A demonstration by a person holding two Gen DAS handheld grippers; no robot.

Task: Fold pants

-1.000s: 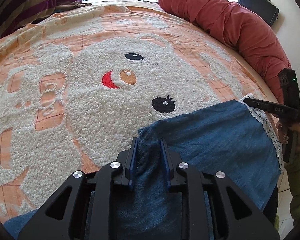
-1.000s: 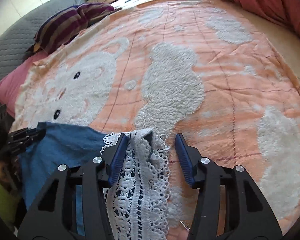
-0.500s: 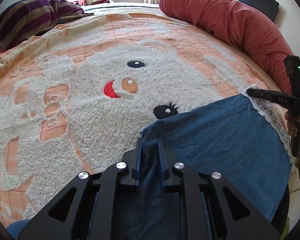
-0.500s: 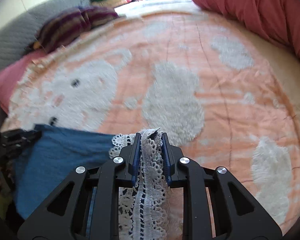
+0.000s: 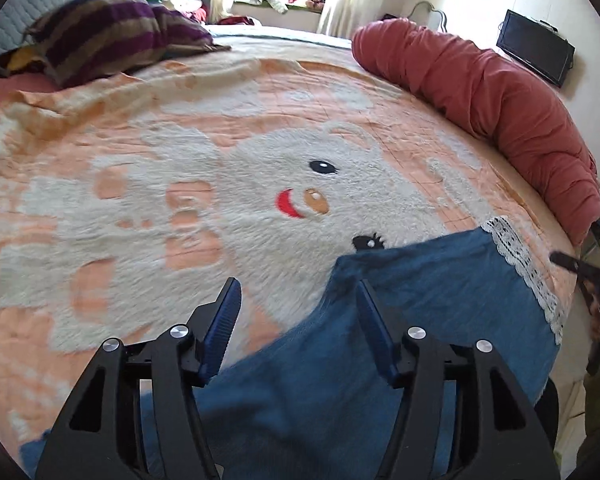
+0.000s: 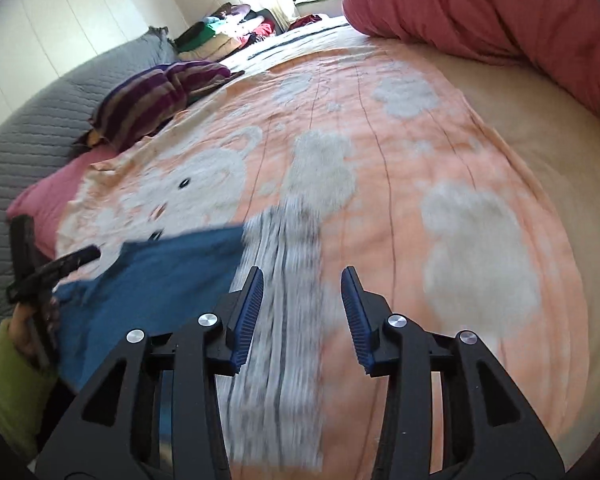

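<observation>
Lying flat on the blanket (image 5: 148,216), the pants (image 5: 440,304) sit beneath the left gripper (image 5: 296,316) and right gripper (image 6: 302,312), both spread apart and holding nothing.

The blue pants (image 5: 440,320) were spread flat on the bed near its front edge. A white lace trim (image 5: 520,264) was seen along one end; in the right wrist view it was blurred.
</observation>
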